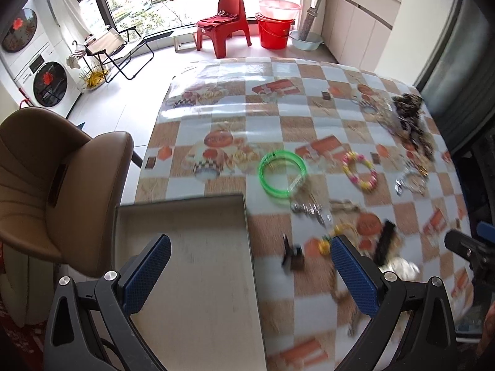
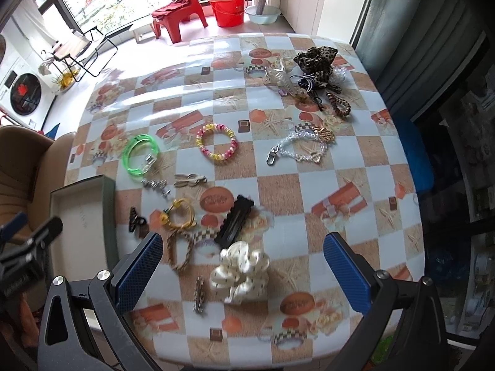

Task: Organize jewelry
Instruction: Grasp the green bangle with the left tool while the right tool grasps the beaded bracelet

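An empty grey tray (image 1: 191, 266) sits at the table's left edge; it also shows in the right wrist view (image 2: 77, 213). My left gripper (image 1: 250, 272) is open and empty over the tray's right rim. My right gripper (image 2: 243, 273) is open and empty above a white satin scrunchie (image 2: 239, 273). Jewelry is scattered on the checkered tablecloth: a green bangle (image 2: 140, 154), a pink and yellow bead bracelet (image 2: 218, 142), a clear chain bracelet (image 2: 297, 151), a yellow cord bracelet (image 2: 181, 215), a black hair clip (image 2: 233, 224), a small black claw clip (image 2: 136, 218) and a metal barrette (image 2: 199, 293).
A leopard scrunchie (image 2: 315, 58), spiral hair ties (image 2: 338, 103) and clear clips lie at the far right of the table. A brown chair (image 1: 58, 179) stands left of the table. A red chair (image 1: 227, 21) and red bucket (image 1: 275, 32) stand by the window.
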The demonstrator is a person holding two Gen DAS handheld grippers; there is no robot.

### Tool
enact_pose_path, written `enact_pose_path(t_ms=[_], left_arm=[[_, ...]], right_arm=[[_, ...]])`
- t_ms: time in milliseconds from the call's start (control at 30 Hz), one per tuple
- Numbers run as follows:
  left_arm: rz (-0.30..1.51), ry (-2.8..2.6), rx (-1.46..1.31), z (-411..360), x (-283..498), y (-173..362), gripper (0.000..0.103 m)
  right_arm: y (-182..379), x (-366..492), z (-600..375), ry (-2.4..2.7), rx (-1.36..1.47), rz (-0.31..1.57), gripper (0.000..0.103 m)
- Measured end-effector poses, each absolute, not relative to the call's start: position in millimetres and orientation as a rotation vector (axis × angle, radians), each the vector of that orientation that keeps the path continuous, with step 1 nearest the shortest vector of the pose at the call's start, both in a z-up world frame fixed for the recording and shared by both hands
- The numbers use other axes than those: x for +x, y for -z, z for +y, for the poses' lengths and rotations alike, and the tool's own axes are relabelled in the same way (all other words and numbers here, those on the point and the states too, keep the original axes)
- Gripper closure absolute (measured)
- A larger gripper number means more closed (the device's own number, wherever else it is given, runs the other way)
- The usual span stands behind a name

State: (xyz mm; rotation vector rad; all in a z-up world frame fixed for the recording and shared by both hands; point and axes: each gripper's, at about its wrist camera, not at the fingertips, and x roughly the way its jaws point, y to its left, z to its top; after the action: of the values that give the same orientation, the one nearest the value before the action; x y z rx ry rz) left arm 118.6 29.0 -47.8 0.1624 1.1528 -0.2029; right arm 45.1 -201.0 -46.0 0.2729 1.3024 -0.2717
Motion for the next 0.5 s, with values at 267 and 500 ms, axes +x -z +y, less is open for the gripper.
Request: enact_pose_path(t_ms=[267,500], left_arm=[[1.177,0.165,0.166,7,185,83,0.000],[1.225,0.173,0.194,-17,233,124,0.004]], right_arm=[[90,101,-226,0.237,0.235,1.363,0.000],[132,149,-241,0.212,0.220,1.406,0.000]])
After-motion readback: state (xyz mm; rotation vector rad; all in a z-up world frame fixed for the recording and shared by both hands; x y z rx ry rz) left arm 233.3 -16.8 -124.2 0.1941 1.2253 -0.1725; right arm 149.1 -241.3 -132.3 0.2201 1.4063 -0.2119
